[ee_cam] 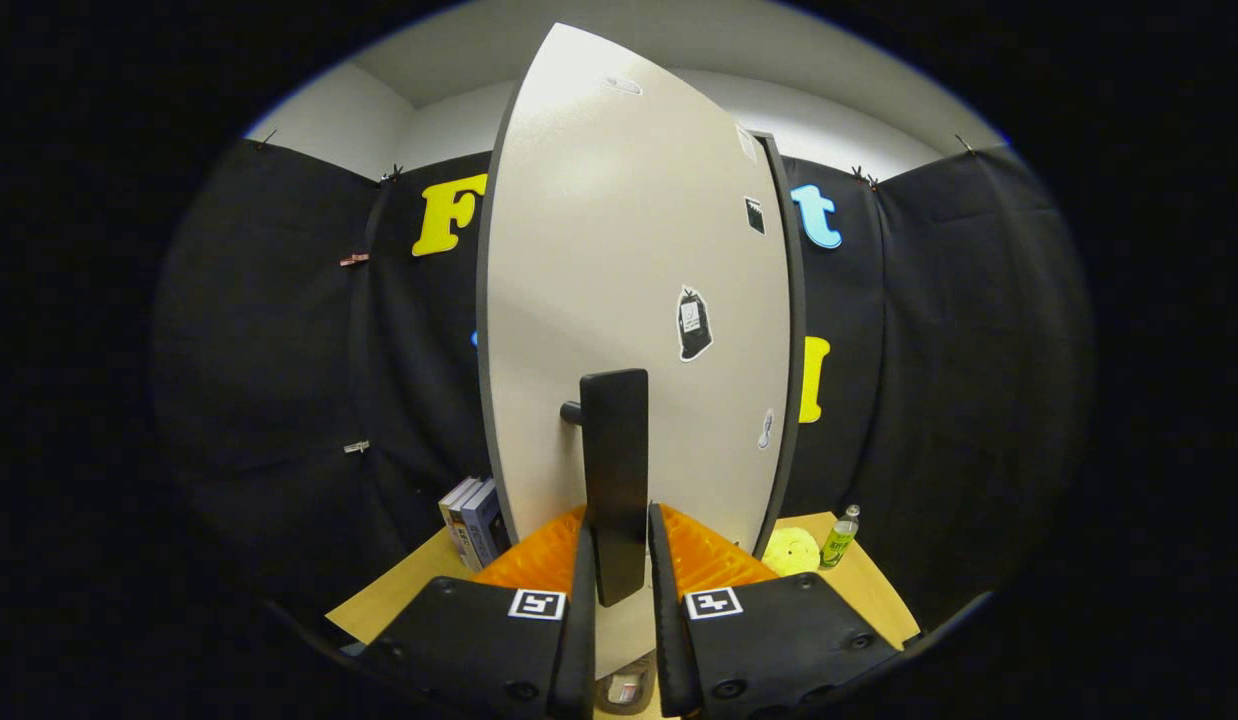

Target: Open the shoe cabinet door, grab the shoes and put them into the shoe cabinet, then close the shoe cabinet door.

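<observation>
The white shoe cabinet door point(619, 250) stands tall straight ahead, with a few stickers on its face. Its black upright bar handle point(614, 450) sticks out from the door on a short peg. My gripper point(621, 540) has the lower part of that handle between its two fingers, and both fingers press against its sides. A dark edge strip point(794, 340) runs down the door's right side. I cannot tell how far the door is swung.
Several upright books point(474, 530) stand on the tan tabletop point(389, 600) left of the door. A yellow round thing point(791, 550) and a green bottle point(839, 535) sit to the right. A small unclear object point(624, 690) lies low between my fingers.
</observation>
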The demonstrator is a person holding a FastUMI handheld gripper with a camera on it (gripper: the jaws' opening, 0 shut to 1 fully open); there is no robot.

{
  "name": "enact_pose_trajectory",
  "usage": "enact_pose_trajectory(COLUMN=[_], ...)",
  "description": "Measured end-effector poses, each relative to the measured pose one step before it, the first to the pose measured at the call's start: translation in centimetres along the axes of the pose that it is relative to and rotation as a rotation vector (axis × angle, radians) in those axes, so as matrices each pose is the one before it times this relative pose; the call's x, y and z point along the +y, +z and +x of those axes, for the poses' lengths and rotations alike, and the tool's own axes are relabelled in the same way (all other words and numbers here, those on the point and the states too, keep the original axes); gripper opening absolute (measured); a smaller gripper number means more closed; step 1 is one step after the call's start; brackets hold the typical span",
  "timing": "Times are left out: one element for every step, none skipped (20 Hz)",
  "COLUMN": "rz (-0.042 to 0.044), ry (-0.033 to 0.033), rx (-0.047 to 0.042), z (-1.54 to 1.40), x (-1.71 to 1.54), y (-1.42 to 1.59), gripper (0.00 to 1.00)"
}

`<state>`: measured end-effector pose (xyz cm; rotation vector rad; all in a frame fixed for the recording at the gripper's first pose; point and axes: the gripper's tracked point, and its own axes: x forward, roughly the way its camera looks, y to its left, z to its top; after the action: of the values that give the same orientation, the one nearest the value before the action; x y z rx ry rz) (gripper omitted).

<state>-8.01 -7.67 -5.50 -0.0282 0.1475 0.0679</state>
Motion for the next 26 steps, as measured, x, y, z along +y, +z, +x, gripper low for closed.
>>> enact_pose_trajectory(rz=[0.00077, 0.00259, 0.00168, 0.002, 0.00121, -0.00123, -0.00488, -0.00494, -0.00026, 0.00814, 0.01637, 0.02032, 0.01947, 0.00766, -0.00977, -0.01091, -0.00189, 0.00817, 0.01425, 0.01106, 0.00485, 0.00424, 0.00595, 0.008, 0.01016, -0.00053], ry=[0.0038, 0.00432, 0.00552, 0.00703, 0.00912, 0.00837, 0.00356, -0.00267, -0.00589, -0.00835, -0.01053, -0.01094, 0.00021, -0.0022, -0.03278, -0.03646, -0.01469, -0.00381, -0.00439, -0.01575, -0.02252, -0.02045, -0.01375, -0.00752, 0.0141, 0.00597], rx=[-0.0017, -0.00462, -0.00574, -0.01006, -0.00792, -0.00091, -0.00002, -0.00167, -0.00262, -0.00261, -0.0031, -0.00481, -0.01059, -0.02118, -0.01711, -0.00673, -0.0019, -0.00501, -0.00448, -0.00389, -0.00509, -0.0086, -0.00863, -0.00745, -0.00841, -0.01441], z=[-0.632, -0.513, -0.608, -0.459, -0.462, -0.373, -0.327, -0.337, -0.349, -0.295, -0.325, -0.178, -0.344, -0.463, -0.296, 0.214, -0.315, 0.059, -0.108, -0.427, -0.365, -0.206, -0.174, -0.151, -0.211, -0.472], x=[-0.926, -0.945, -0.899, -0.767, -0.715, -0.68, -0.763, -0.781, -0.938, -0.993, -1.008, -1.098, -0.791, -0.434, -0.989, -1.068, -0.725, -0.709, -0.587, -0.873, -0.912, -0.804, -0.587, -0.422, 0.03, -0.088], y=[0.036, 0.075, 0.074, 0.071, 0.196, -0.05, -0.059, 0.056, 0.078, 0.185, 0.182, 0.184, 0.288, 0.485, 0.404, 0.052, 0.214, 0.273, 0.296, 0.286, 0.26, 0.227, 0.302, 0.268, 0.206, 0.318], gripper=[0.29, 0.29, 0.29, 0.29, 0.29, 0.29, 0.28, 0.28, 0.28, 0.28, 0.28, 0.28, 0.28, 0.28, 0.26, 0.26, 0.23, 0.23, 0.23, 0.23, 0.23, 0.23, 0.23, 0.23, 0.23, 0.23])
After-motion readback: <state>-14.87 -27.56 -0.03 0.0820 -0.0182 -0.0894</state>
